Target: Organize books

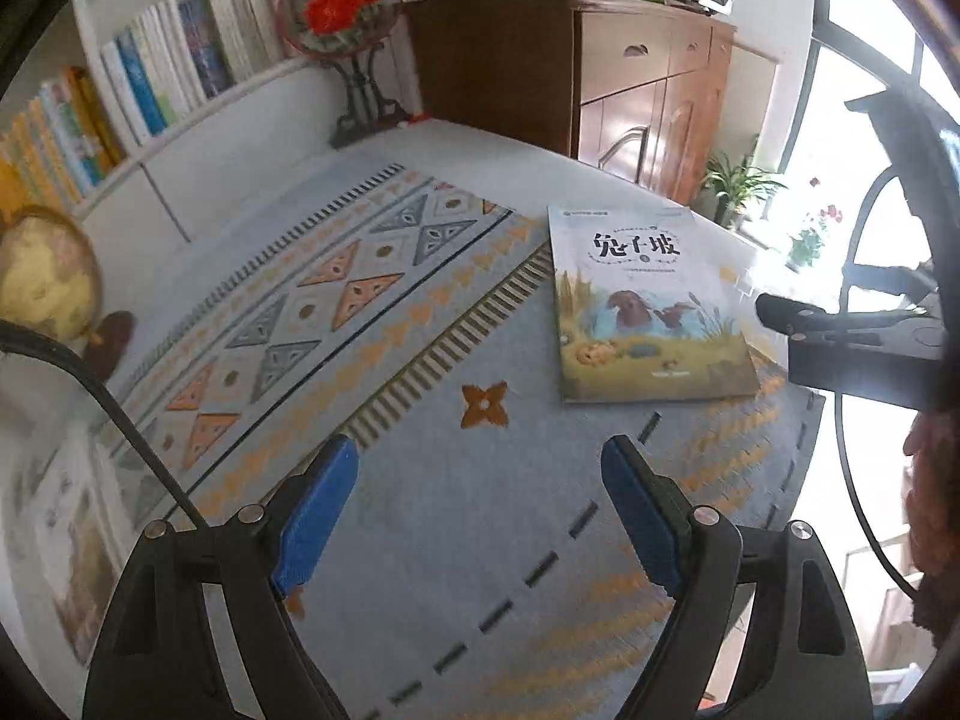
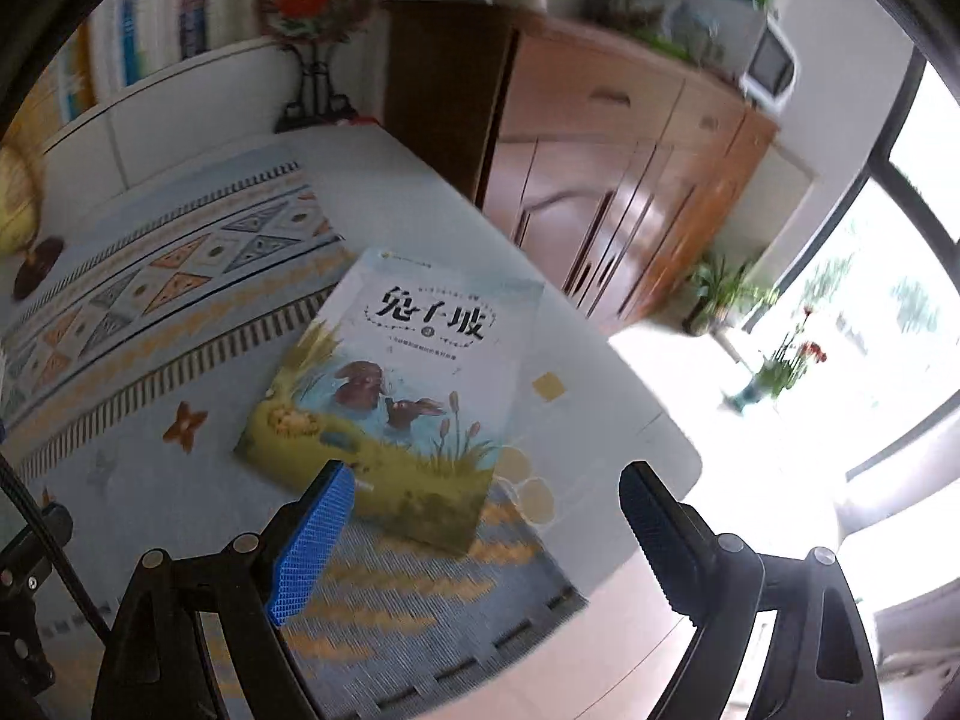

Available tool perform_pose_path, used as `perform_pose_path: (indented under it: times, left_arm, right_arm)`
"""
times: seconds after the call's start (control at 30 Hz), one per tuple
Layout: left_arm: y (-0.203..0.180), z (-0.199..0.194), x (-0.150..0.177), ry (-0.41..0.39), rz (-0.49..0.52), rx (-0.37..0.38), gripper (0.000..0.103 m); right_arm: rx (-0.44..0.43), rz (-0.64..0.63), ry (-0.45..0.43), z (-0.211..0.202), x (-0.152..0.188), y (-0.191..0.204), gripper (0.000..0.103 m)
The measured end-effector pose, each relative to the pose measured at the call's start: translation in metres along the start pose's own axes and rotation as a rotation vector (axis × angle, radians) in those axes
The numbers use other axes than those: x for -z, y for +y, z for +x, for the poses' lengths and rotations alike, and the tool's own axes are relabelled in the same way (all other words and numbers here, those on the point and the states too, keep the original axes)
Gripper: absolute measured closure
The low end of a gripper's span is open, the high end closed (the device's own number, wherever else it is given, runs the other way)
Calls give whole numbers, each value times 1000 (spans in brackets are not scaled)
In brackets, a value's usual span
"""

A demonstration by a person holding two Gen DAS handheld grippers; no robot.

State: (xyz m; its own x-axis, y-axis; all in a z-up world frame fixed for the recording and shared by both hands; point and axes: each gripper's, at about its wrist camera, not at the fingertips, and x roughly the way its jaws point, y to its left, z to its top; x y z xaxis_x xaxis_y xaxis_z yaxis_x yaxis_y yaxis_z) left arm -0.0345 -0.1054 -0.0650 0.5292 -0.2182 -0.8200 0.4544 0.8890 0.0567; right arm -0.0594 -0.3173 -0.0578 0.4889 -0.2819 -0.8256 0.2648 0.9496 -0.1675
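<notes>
A thin picture book with two brown rabbits on its cover lies flat on the table, partly on the patterned blue mat. My left gripper hovers over the mat, below and left of the book, open with nothing between its blue pads. In the right wrist view the same book lies just ahead. My right gripper hangs above the book's near edge, jaws wide apart and empty, its left pad overlapping the book's lower edge in the picture.
A white shelf with a row of upright books runs along the back left. A globe and a fan ornament on a stand sit by it. A wooden cabinet stands behind. The table's rounded corner drops off right.
</notes>
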Motion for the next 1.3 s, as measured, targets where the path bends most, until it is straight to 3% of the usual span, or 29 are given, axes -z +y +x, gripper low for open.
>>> perform_pose_path:
  times: [0.23, 0.43, 0.57, 0.7, 0.8, 1.07, 1.3]
  left_arm:
    - [12, 52, -23, 59, 13, 134, 21]
    - [4, 93, -33, 124, -4, 240, 21]
    - [4, 111, -33, 170, -47, 245, 21]
    - [11, 119, -31, 198, -107, 254, 21]
    - [20, 125, -29, 220, -149, 244, 21]
    - [39, 131, -26, 239, -233, 232, 21]
    - [46, 127, -20, 246, -265, 229, 21]
  right_arm:
    - [-7, 67, 43, 31, -17, -5, 14]
    - [-136, 136, 120, 70, -28, -24, 14]
    - [-195, 152, 143, 97, -47, -31, 14]
    - [-142, 173, 168, 124, -70, -43, 14]
    - [-165, 203, 203, 142, -80, -54, 14]
    - [-201, 132, 269, 168, -90, -45, 14]
    - [-177, 72, 293, 178, -92, -32, 14]
